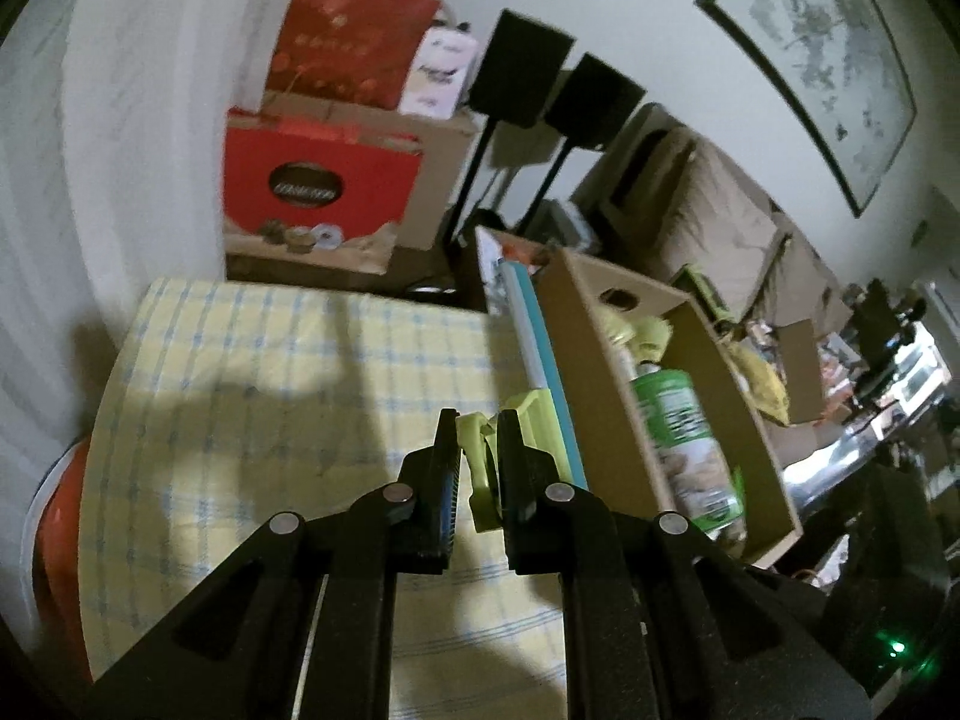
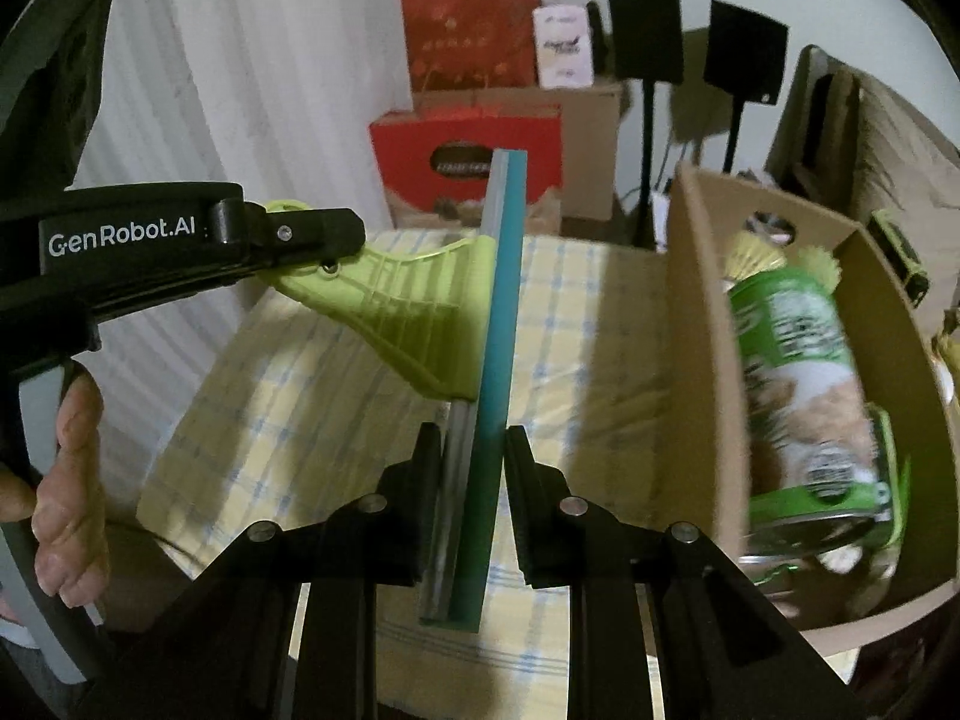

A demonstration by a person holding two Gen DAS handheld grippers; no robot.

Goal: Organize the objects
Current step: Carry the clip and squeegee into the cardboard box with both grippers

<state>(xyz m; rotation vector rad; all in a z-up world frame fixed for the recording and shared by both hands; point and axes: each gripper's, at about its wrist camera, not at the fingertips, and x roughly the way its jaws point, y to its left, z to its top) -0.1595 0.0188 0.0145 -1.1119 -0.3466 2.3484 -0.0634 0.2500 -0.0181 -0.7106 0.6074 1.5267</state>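
Note:
A squeegee with a lime-green handle [image 2: 402, 300] and a long teal blade [image 2: 501, 300] hangs above the yellow checked tablecloth [image 2: 288, 396]. My left gripper [image 1: 478, 426] is shut on the squeegee's green handle [image 1: 480, 468]; in the right wrist view the left gripper [image 2: 336, 249] reaches in from the left. My right gripper [image 2: 471, 438] is shut on the teal blade near its lower end. The teal blade [image 1: 543, 336] runs alongside a cardboard box [image 1: 606, 396].
The open cardboard box [image 2: 690, 360] stands right of the cloth and holds a green canister [image 2: 798, 372] and yellow-green items. Red gift bags [image 2: 468, 30], cartons and black speaker stands [image 2: 645, 30] stand behind. A hand [image 2: 66, 468] grips the left tool.

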